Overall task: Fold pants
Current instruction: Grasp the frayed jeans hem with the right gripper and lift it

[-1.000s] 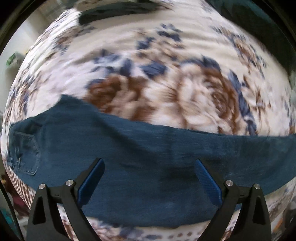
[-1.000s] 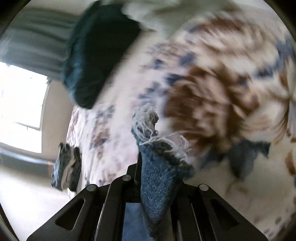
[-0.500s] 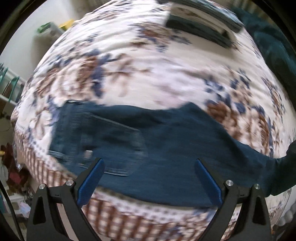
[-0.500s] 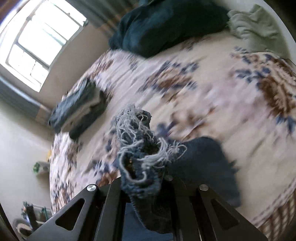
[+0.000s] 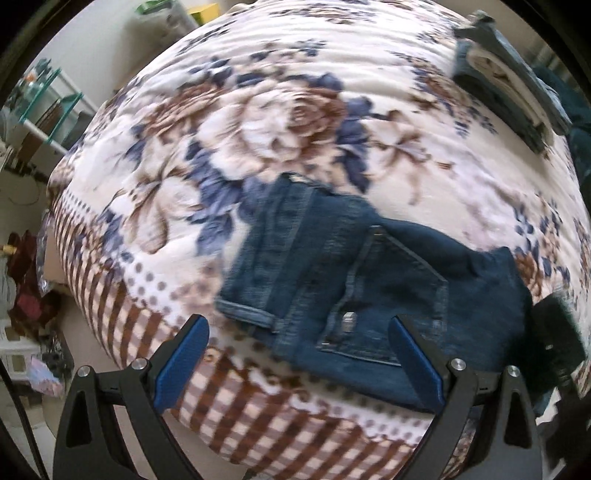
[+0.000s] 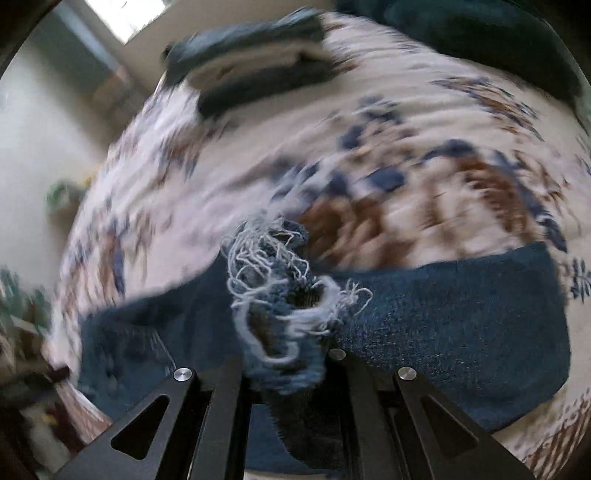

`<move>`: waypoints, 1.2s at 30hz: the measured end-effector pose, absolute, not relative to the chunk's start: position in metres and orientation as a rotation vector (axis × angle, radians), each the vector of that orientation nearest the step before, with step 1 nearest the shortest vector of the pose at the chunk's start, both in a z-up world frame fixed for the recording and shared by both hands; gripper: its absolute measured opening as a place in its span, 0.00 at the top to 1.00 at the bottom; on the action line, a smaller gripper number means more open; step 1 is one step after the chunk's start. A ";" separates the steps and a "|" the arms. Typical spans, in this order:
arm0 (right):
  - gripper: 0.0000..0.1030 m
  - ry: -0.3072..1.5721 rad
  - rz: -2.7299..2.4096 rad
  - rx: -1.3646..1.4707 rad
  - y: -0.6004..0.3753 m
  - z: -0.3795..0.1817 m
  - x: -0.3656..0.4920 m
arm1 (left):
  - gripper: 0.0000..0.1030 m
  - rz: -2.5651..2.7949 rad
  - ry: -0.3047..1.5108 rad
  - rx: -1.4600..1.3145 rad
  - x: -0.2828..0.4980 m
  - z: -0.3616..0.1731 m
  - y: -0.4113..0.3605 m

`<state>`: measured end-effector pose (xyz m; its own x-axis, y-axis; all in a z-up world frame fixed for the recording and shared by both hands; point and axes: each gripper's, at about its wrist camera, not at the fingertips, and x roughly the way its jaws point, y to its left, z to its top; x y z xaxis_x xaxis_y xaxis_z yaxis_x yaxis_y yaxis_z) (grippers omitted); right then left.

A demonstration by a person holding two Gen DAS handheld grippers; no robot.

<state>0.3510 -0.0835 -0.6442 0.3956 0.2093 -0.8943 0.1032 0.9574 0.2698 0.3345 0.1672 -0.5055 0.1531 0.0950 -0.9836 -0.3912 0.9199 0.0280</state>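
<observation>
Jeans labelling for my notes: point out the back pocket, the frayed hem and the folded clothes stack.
back pocket (image 5: 384, 295), left wrist view, pocket's middle.
frayed hem (image 6: 280, 291), right wrist view, loose threads.
folded clothes stack (image 5: 506, 70), left wrist view, top layer.

Soft daylight enters from a window (image 6: 142, 14) at upper left. Both fisheye views bulge, dark at the corners; the right view is heavily motion-blurred.

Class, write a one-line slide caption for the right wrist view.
Right tongs shut on the frayed hem of dark blue denim pants above a floral bedspread.
</observation>
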 end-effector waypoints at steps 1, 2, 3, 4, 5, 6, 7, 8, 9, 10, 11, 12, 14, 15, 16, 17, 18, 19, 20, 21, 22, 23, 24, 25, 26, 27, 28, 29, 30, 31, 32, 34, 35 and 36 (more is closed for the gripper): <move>0.94 1.190 0.075 0.274 -0.069 -0.653 0.349 | 0.04 0.362 1.381 -0.263 0.333 -0.507 0.173; 0.94 1.211 0.077 0.249 -0.059 -0.661 0.348 | 0.04 0.368 1.384 -0.268 0.331 -0.509 0.177; 0.93 1.228 0.071 0.216 -0.050 -0.668 0.347 | 0.04 0.372 1.386 -0.271 0.330 -0.510 0.180; 0.88 1.256 0.070 0.170 -0.039 -0.677 0.346 | 0.04 0.377 1.389 -0.276 0.328 -0.511 0.184; 0.84 1.295 0.076 0.136 -0.031 -0.685 0.347 | 0.04 0.380 1.391 -0.280 0.327 -0.512 0.186; 0.77 1.336 0.080 0.109 -0.024 -0.692 0.349 | 0.04 0.381 1.393 -0.283 0.327 -0.513 0.188; 0.66 1.364 0.095 0.103 -0.019 -0.694 0.349 | 0.04 0.382 1.395 -0.288 0.327 -0.514 0.189; 0.59 1.375 0.135 0.118 -0.016 -0.690 0.350 | 0.04 0.380 1.394 -0.292 0.328 -0.514 0.189; 0.43 1.387 0.190 0.144 -0.013 -0.685 0.350 | 0.04 0.372 1.394 -0.299 0.329 -0.515 0.187; 0.34 1.402 0.240 0.187 -0.013 -0.679 0.349 | 0.04 0.361 1.396 -0.312 0.332 -0.515 0.184; 0.34 1.408 0.274 0.244 -0.017 -0.672 0.347 | 0.04 0.329 1.403 -0.349 0.336 -0.517 0.177; 0.34 1.407 0.278 0.300 -0.026 -0.664 0.345 | 0.04 0.298 1.407 -0.377 0.340 -0.518 0.170; 0.34 1.390 0.253 0.414 -0.054 -0.646 0.340 | 0.04 0.224 1.422 -0.414 0.350 -0.521 0.149; 0.34 1.384 0.219 0.440 -0.068 -0.641 0.338 | 0.04 0.162 1.440 -0.425 0.358 -0.525 0.130; 0.34 1.377 0.155 0.464 -0.091 -0.635 0.334 | 0.04 0.111 1.458 -0.421 0.364 -0.529 0.114; 0.34 1.373 0.103 0.479 -0.108 -0.632 0.331 | 0.04 0.050 1.482 -0.400 0.374 -0.537 0.088; 0.34 1.370 0.040 0.497 -0.129 -0.631 0.327 | 0.04 0.017 1.501 -0.389 0.379 -0.542 0.073; 0.34 1.366 -0.023 0.516 -0.152 -0.631 0.322 | 0.04 -0.025 1.524 -0.392 0.384 -0.549 0.058; 0.34 1.368 -0.077 0.523 -0.172 -0.633 0.318 | 0.04 -0.065 1.551 -0.395 0.391 -0.558 0.042; 0.34 1.379 -0.133 0.523 -0.192 -0.637 0.315 | 0.04 -0.088 1.578 -0.384 0.398 -0.568 0.025; 0.34 1.389 -0.200 0.526 -0.215 -0.643 0.310 | 0.04 -0.108 1.600 -0.373 0.402 -0.576 0.013; 0.34 1.393 -0.241 0.536 -0.232 -0.646 0.306 | 0.09 -0.117 1.629 -0.339 0.406 -0.585 0.001; 0.34 1.394 -0.277 0.546 -0.248 -0.649 0.303 | 0.14 -0.114 1.656 -0.272 0.408 -0.596 -0.013; 0.34 1.401 -0.307 0.537 -0.262 -0.654 0.301 | 0.24 -0.109 1.671 -0.174 0.409 -0.604 -0.027; 0.34 1.425 -0.336 0.515 -0.276 -0.660 0.301 | 0.29 -0.099 1.660 -0.081 0.406 -0.608 -0.036; 0.34 1.452 -0.343 0.504 -0.286 -0.671 0.300 | 0.29 -0.098 1.644 -0.020 0.402 -0.609 -0.041; 0.34 1.466 -0.341 0.495 -0.292 -0.676 0.299 | 0.29 -0.110 1.625 0.052 0.395 -0.612 -0.044; 0.34 1.494 -0.334 0.455 -0.295 -0.684 0.299 | 0.27 -0.110 1.615 0.090 0.391 -0.612 -0.044; 0.34 1.516 -0.330 0.408 -0.298 -0.689 0.298 | 0.27 -0.119 1.592 0.133 0.383 -0.611 -0.042; 0.34 1.534 -0.327 0.364 -0.301 -0.694 0.297 | 0.27 -0.133 1.578 0.154 0.378 -0.609 -0.040; 0.34 1.538 -0.342 0.349 -0.309 -0.697 0.294 | 0.27 -0.151 1.574 0.166 0.374 -0.608 -0.037; 0.34 1.545 -0.354 0.416 -0.327 -0.701 0.289 | 0.27 -0.157 1.575 0.188 0.368 -0.603 -0.035; 0.34 1.545 -0.349 0.457 -0.332 -0.701 0.286 | 0.27 -0.152 1.579 0.204 0.367 -0.601 -0.034; 0.34 1.544 -0.349 0.484 -0.337 -0.700 0.284 | 0.27 -0.149 1.581 0.209 0.365 -0.599 -0.033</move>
